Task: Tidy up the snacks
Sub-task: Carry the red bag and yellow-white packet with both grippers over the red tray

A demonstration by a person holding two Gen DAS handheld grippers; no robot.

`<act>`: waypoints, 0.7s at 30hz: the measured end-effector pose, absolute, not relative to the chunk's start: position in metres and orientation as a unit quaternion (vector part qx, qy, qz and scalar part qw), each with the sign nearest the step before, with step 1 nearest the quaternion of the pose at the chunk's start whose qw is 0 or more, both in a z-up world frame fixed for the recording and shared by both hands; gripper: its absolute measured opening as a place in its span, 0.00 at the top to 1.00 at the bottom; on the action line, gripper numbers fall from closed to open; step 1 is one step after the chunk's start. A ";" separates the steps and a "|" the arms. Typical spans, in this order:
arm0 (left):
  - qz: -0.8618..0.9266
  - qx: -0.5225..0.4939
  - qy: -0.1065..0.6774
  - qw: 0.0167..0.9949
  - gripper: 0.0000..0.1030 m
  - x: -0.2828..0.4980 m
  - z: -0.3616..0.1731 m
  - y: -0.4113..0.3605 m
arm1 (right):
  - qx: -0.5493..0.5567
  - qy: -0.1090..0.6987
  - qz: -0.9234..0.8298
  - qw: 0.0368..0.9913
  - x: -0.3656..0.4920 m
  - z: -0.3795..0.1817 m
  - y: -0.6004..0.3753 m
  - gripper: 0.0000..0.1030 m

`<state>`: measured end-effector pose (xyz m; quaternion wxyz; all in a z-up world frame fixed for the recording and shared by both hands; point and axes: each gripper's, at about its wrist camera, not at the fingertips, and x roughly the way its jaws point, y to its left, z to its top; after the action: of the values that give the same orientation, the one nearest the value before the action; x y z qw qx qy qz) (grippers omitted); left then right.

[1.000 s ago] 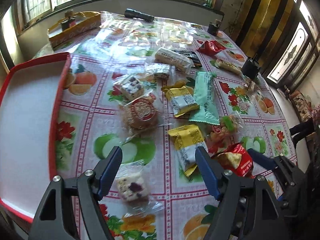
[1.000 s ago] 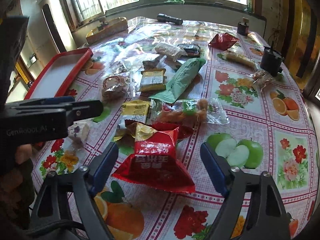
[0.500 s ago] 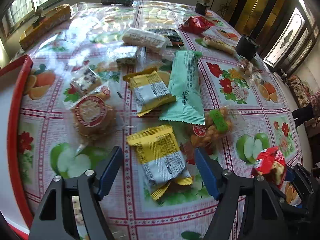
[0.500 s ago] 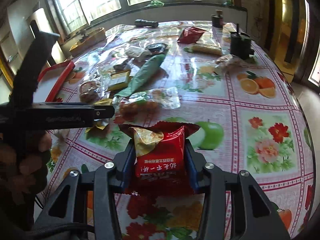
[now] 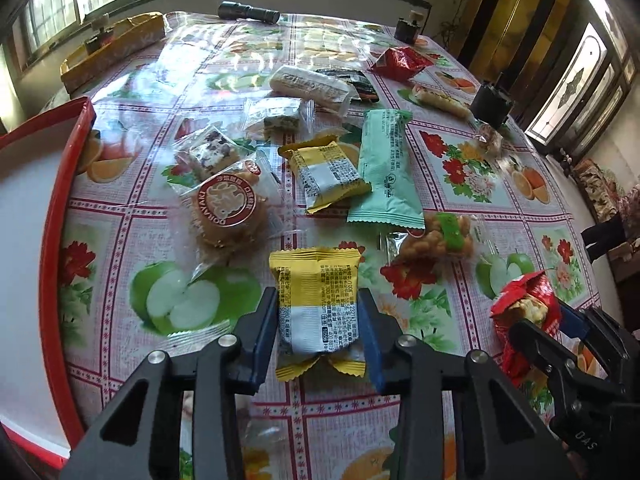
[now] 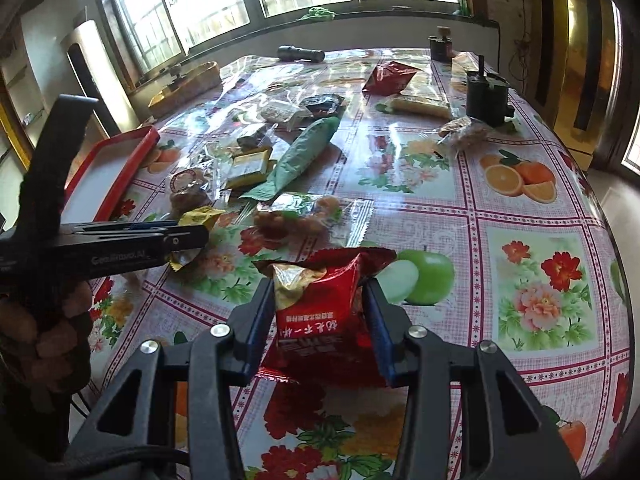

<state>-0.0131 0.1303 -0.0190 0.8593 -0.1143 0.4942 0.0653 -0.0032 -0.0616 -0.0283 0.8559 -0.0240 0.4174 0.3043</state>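
My left gripper (image 5: 318,304) is shut on a yellow and white snack packet (image 5: 316,300), its blue pads pressed to both sides. My right gripper (image 6: 318,296) is shut on a red snack bag (image 6: 320,312) and holds it above the table; that bag also shows in the left wrist view (image 5: 524,308) at the right. The left gripper with its yellow packet (image 6: 192,220) shows in the right wrist view at the left. A red-rimmed white tray (image 5: 44,208) lies at the left.
Several snacks lie spread on the fruit-print tablecloth: a round dorayaki (image 5: 228,208), a second yellow packet (image 5: 328,172), a long green packet (image 5: 386,168), a bag of orange puffs (image 5: 440,236), a red bag (image 5: 400,62). A black holder (image 5: 490,104) and flashlight (image 5: 248,12) stand farther back.
My left gripper has moved in and shut on the yellow packet that lay between its open fingers. My right gripper stays shut on the red bag, raised a little.
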 end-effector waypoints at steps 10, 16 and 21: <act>0.085 -0.106 0.453 0.881 0.63 -0.041 0.011 0.136 | -0.035 0.407 0.313 0.858 -0.014 -0.020 -0.053 0.60; 0.112 -0.111 0.438 0.885 0.63 -0.058 0.019 0.152 | -0.037 0.394 0.331 0.857 -0.024 -0.010 -0.041 0.60; 0.142 -0.111 0.419 0.890 0.63 -0.077 0.028 0.167 | -0.042 0.386 0.351 0.852 -0.031 -0.002 -0.025 0.60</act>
<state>-0.0765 0.1671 0.0283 0.8898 -0.1108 0.4191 0.1422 -0.0314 -0.0253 -0.0020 0.8522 -0.0417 0.3861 0.3506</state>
